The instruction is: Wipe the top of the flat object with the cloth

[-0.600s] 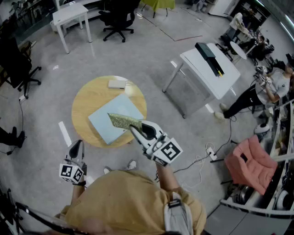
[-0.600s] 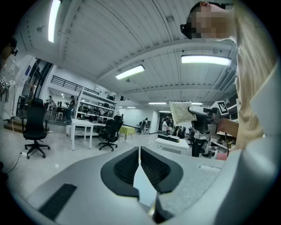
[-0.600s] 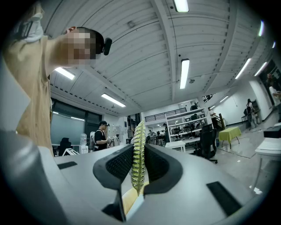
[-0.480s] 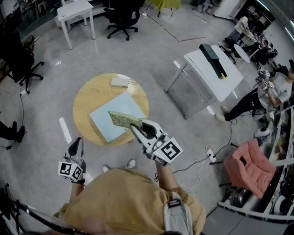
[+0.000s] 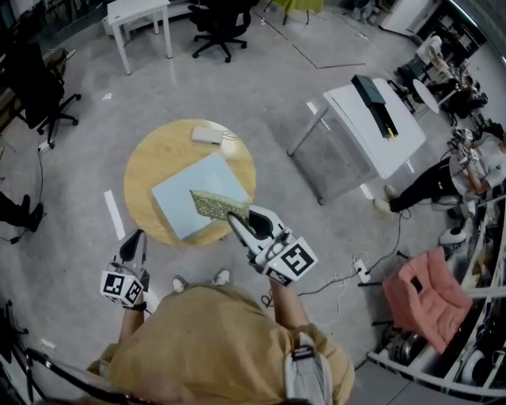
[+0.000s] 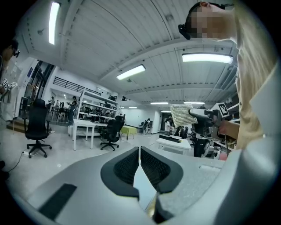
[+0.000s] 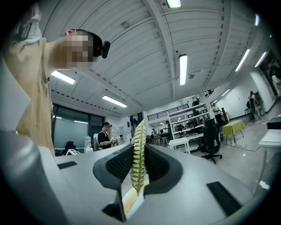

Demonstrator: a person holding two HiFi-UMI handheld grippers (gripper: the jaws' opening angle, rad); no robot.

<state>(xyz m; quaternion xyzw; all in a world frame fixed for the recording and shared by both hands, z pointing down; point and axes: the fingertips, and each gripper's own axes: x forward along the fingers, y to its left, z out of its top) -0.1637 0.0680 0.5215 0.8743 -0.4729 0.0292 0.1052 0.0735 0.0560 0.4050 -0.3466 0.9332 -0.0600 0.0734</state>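
Note:
A flat pale-blue board lies on the round wooden table in the head view. My right gripper is held above the table's near right edge, shut on a yellow-green cloth that sticks out over the board. In the right gripper view the cloth stands edge-on, pinched between the black pads. My left gripper hangs low at the left, off the table, jaws shut with nothing in them. The left gripper view also catches the cloth raised in the other gripper.
A small white box and a pale round item sit at the table's far edge. A white desk stands to the right, office chairs and another white table beyond. Cables lie on the floor at right.
The head view has shifted slightly, so the table sits a little higher and further left in frame. The right gripper still holds the cloth over the board's near corner; the left gripper stays put.

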